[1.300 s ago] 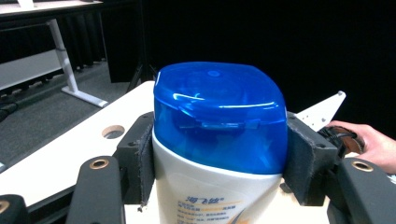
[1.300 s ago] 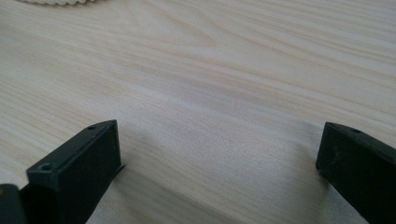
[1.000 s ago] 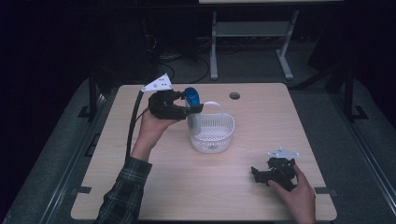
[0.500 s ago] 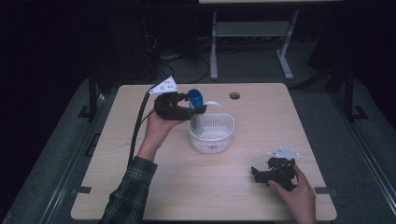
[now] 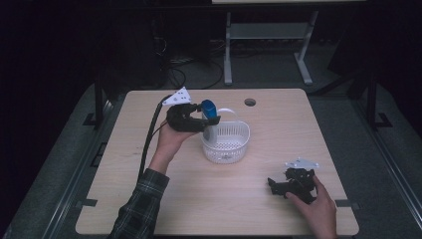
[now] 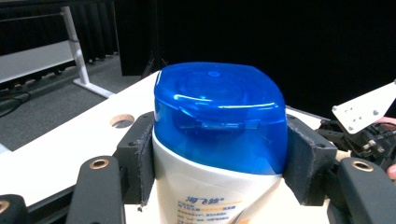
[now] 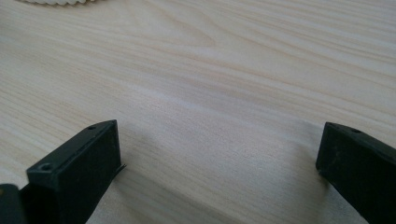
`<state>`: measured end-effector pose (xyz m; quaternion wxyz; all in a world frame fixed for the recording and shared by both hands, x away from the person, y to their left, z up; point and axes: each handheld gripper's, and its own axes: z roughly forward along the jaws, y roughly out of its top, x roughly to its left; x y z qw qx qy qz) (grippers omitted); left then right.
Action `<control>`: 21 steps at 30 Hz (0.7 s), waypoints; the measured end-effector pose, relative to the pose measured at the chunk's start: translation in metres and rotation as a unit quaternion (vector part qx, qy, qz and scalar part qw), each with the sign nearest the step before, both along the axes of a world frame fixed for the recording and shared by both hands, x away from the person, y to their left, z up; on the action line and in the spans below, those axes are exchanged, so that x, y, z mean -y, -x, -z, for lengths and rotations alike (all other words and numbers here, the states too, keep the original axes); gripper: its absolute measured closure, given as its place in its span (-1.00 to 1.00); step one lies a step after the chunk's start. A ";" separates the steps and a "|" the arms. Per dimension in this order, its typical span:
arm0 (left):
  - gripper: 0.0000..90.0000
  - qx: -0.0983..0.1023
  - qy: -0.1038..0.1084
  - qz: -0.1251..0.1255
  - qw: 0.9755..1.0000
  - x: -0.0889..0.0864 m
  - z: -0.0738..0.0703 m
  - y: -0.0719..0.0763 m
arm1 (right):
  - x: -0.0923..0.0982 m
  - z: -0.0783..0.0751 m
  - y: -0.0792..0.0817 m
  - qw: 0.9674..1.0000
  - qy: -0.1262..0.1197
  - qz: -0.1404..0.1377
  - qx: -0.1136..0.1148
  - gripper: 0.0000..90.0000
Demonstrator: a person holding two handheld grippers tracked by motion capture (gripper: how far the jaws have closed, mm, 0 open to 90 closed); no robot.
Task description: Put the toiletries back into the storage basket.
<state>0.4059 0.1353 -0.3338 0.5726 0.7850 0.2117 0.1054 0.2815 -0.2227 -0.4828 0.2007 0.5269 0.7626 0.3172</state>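
Left tool (image 5: 199, 119) is clamped on the blue-capped bottle (image 6: 218, 140), holding it right over the white basket (image 5: 226, 144), so just the drop-in looks left. Right tool (image 5: 291, 183) sits wide open, empty, on the desk (image 5: 149, 209).

The bottle (image 6: 217, 154) runs off the bottom edge up close, its label text cut. The basket (image 7: 56, 1) is just a sliver at the top edge.
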 end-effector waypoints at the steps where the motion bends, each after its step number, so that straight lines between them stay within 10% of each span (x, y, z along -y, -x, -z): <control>1: -0.20 0.000 -0.001 0.000 1.000 0.000 0.002 0.000 | 0.000 0.000 0.000 1.000 0.000 0.000 0.000 -1.00; 21: -0.20 -0.020 -0.009 -0.002 1.000 0.003 0.034 -0.003 | 0.000 0.000 0.000 1.000 0.001 -0.001 0.001 -1.00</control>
